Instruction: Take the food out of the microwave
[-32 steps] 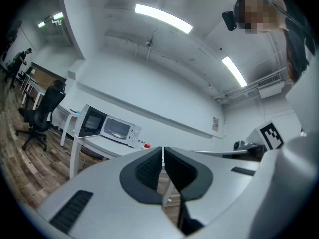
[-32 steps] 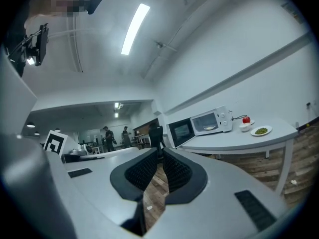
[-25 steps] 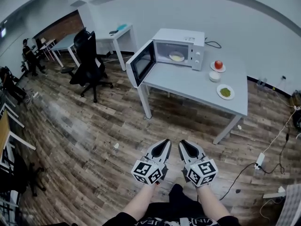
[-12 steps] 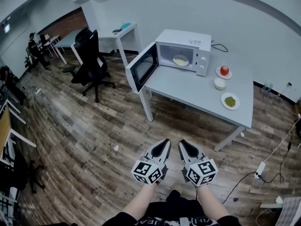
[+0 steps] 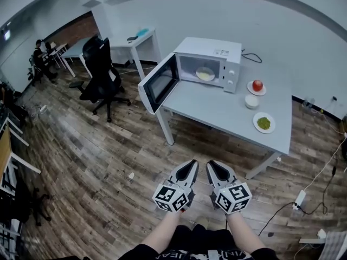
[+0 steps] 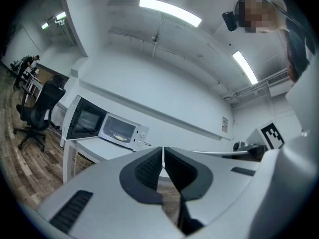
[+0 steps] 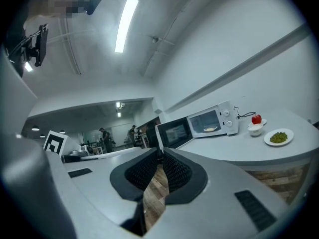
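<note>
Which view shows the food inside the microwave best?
The head view: it looks down through the open door onto the pale plate of food in the microwave. Both gripper views catch it side-on, small and far, as a thin pale sliver.

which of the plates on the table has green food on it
The front plate, at the table's near edge; the back plate by the microwave holds a red fruit.

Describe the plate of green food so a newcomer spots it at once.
Find the grey table with the open microwave. Three dishes stand in a row right of it; the plate is the one farthest from the wall. Its neighbours are a white bowl and a red fruit; only it holds something green.
</note>
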`<state>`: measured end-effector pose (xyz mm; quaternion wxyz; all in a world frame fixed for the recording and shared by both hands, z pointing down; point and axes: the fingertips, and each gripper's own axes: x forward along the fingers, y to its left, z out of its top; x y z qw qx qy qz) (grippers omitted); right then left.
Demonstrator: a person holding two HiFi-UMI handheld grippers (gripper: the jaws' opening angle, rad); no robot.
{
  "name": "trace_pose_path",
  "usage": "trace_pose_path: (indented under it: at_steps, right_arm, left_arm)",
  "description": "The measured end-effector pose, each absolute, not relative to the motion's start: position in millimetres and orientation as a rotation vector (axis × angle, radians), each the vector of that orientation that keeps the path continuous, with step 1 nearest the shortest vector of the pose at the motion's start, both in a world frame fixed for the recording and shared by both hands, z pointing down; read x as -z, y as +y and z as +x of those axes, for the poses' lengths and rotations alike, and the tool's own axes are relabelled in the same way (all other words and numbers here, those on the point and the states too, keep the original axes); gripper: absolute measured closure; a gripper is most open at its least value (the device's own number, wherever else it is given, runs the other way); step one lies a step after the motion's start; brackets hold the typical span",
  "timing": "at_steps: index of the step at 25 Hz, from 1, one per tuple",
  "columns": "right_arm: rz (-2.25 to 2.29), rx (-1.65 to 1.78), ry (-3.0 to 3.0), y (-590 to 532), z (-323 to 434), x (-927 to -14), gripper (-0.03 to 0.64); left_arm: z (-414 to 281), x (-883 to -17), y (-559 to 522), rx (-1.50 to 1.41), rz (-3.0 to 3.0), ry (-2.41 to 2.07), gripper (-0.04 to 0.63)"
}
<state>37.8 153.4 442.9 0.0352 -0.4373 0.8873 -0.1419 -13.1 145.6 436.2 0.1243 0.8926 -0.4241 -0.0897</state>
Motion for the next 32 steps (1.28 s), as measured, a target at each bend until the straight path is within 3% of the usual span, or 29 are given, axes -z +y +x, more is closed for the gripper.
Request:
trace_pose_path:
  at_steps: [11, 32]
  right_arm:
    - [-1.364, 0.478, 2.735, 125.3, 39.6, -460.3, 0.568]
    - [-1.431, 0.502, 2.716, -48.5, 25.8, -457.0, 0.568]
  left_arm:
    - [-6.8, -446.8, 112.3, 0.259, 2.591, -1.222, 0.576]
    - [-12.0, -445.3, -65.3, 0.246, 2.606, -1.118, 0.576]
